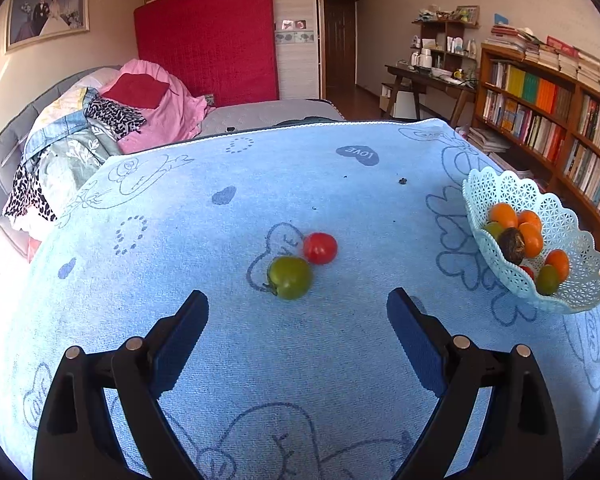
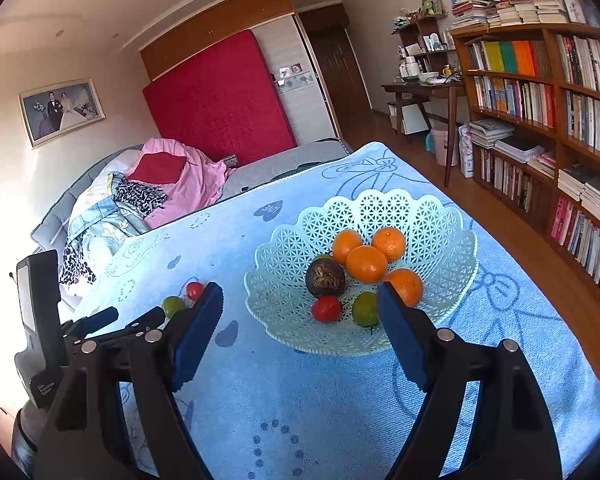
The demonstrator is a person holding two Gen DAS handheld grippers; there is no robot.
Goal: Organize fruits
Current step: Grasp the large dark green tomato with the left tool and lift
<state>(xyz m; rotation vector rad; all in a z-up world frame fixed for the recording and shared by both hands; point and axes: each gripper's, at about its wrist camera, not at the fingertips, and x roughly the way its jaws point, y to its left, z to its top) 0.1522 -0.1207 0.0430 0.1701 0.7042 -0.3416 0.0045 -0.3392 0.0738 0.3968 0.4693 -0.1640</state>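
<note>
- Left gripper (image 1: 298, 300): jaws spread wide, nothing between them; it hovers low over the blue cloth (image 1: 220, 360), lower centre of the left view.
- Right gripper (image 2: 300, 300): jaws also wide and empty, at the near rim of the basket (image 2: 284, 240), centre of the right view.
- Green tomato (image 1: 290, 278): lies on the cloth just ahead of the left jaws, mid-frame. Red tomato (image 1: 320, 248) sits behind it, touching or nearly so.
- Basket holds four oranges (image 2: 366, 264), a dark round fruit (image 2: 325, 278), one red and one green tomato. In the left view it stands at the right edge, well apart from the loose pair.
- Judgement: two tomatoes remain outside the basket; the green one is nearest the left gripper.
- Handling, judged: tomatoes are light, smooth-skinned, round, liable to roll and bruise. Grip across the widest part, clear of the stalk, with gentle closure.
- Risk: closing on the green one may nudge the red one away.
</note>
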